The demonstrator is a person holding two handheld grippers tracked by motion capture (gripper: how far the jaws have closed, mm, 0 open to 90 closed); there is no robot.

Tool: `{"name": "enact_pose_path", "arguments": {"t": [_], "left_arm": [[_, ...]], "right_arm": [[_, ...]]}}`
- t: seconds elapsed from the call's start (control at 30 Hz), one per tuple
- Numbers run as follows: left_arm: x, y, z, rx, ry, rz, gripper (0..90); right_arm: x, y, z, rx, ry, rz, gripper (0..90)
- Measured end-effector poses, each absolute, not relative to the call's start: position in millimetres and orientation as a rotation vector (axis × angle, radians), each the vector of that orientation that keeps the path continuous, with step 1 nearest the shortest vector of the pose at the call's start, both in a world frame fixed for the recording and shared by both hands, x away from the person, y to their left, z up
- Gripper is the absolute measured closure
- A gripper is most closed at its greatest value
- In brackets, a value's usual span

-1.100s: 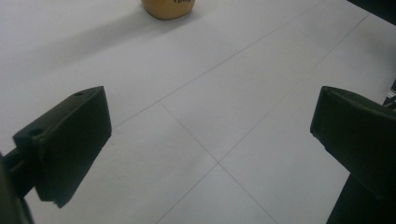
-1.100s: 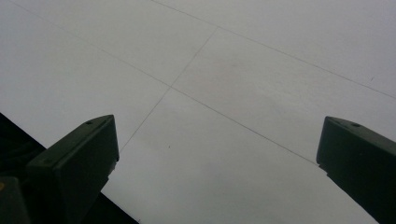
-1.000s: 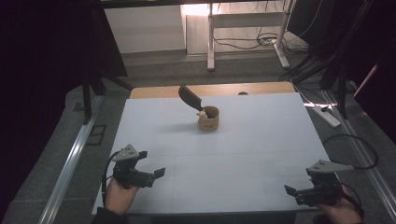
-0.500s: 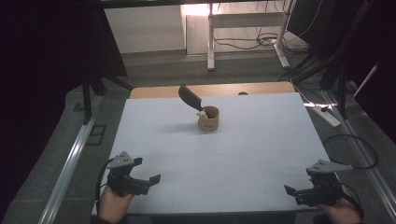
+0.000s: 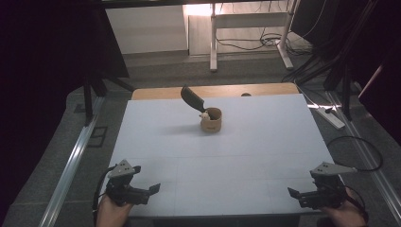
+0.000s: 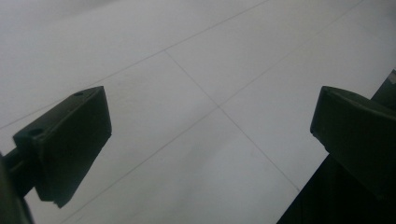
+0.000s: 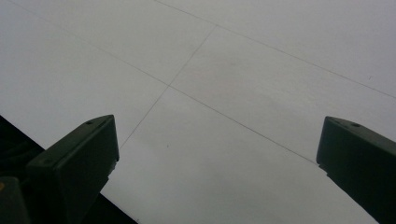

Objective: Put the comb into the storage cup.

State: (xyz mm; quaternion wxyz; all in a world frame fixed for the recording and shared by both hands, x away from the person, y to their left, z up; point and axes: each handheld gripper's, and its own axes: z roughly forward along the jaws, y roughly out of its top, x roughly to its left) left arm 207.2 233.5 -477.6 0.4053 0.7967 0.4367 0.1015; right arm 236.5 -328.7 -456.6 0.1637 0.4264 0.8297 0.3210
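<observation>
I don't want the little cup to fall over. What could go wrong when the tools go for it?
The dark spoon leans far out of the small brown cup, so bumping it might tip the cup. The left tool and right tool sit open at the near edge of the table, so the long reach could arrive off-target.

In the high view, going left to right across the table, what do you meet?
left gripper → dark spoon-like tool leaning out of the cup → small brown cup → right gripper
</observation>
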Motion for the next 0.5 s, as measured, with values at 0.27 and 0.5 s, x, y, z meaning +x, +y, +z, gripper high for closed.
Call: {"name": "enact_pose_path", "arguments": {"t": [0.27, 0.5], "left_arm": [[201.7, 232.9, -479.8, 2.037, 1.111, 0.256, 0.0], [203.4, 232.2, -480.3, 2.052, 1.115, 0.247, 0.0]], "right_arm": [[236.4, -328.1, -456.5, 1.215, 2.365, 0.910, 0.0], [236.4, -328.0, -456.7, 1.212, 2.365, 0.908, 0.0]]}}
